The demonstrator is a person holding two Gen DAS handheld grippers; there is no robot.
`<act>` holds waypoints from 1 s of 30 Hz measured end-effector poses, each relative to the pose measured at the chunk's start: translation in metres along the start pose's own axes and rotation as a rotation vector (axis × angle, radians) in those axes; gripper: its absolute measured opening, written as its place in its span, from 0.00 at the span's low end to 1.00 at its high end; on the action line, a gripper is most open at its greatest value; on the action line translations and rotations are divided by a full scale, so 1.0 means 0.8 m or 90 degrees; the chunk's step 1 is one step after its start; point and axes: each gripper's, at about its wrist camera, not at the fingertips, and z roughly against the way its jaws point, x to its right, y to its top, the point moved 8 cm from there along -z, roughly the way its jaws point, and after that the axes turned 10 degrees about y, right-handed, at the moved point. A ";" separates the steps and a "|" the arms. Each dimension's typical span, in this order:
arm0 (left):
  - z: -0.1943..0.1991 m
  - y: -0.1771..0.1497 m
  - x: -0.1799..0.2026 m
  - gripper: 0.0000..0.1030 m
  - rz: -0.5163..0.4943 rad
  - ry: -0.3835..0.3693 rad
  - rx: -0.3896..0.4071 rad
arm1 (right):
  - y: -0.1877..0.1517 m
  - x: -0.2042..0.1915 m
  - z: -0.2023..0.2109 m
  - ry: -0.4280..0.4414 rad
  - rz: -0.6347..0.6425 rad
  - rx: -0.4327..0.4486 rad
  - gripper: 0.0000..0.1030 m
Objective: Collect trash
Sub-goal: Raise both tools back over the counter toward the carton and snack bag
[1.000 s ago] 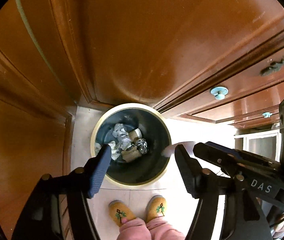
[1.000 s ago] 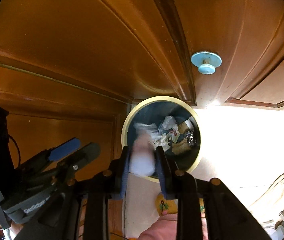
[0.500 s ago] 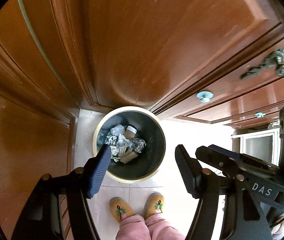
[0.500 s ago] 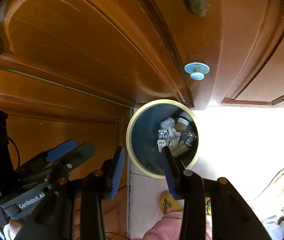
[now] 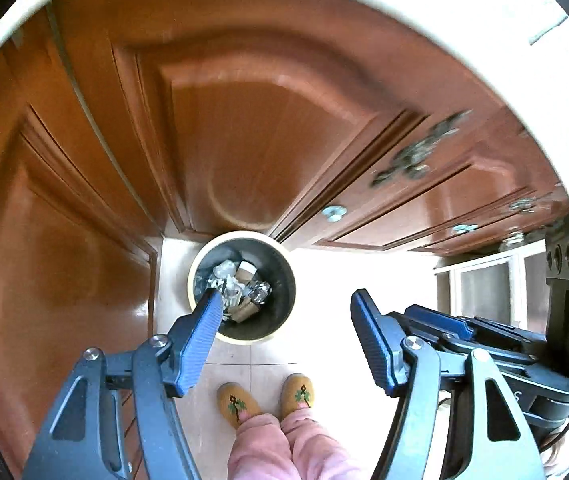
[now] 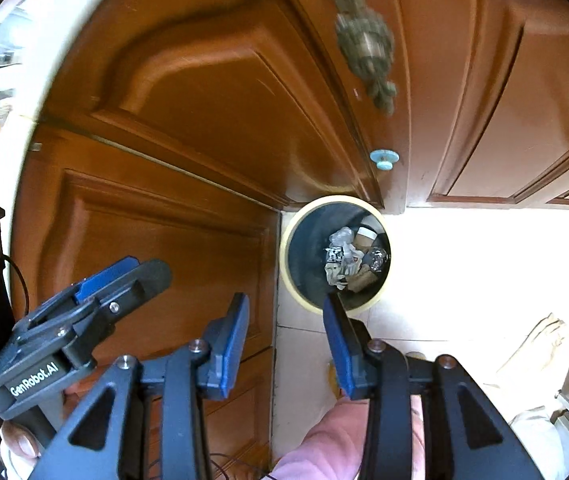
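High above a pale tiled floor (image 5: pixel 324 344), the left gripper (image 5: pixel 284 312) is held pointing straight down, its two blue-padded fingers (image 5: pixel 200 340) spread wide with nothing between them. Below it, the round trash bin (image 5: pixel 284 312) is seen standing in the corner where the wooden cabinet doors (image 5: pixel 252 128) meet, cream rim around a dark inside. Crumpled paper and foil trash (image 5: pixel 240 292) is seen heaped at the bottom of the bin, with a brown cup among it. The left finger's tip is lined up over the bin's near rim. Yellow slippers (image 5: pixel 264 400) and pink trouser legs are caught at the bottom edge. The right gripper's body (image 5: pixel 484 340) is seen just to the right; a single letter "S" can be made out on it, the rest is cut off.

Over to the right wrist view: the right gripper (image 6: pixel 284 328) is also aimed downward, its blue fingers (image 6: pixel 232 340) parted and empty. The trash bin (image 6: pixel 296 276) is seen just beyond the right fingertip, the trash (image 6: pixel 348 256) piled inside it. Pale blue knobs (image 6: pixel 384 158) are picked out on the cabinet doors (image 6: pixel 204 92), with an ornate metal fitting higher up. On the left, the left gripper's body (image 6: pixel 72 320) is in shot, and "GenRobot.AI" is read in white on its side.
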 end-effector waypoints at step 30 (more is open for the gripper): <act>0.382 0.125 0.045 0.73 -0.093 -0.068 0.267 | 0.068 -0.230 0.306 0.051 0.145 0.236 0.53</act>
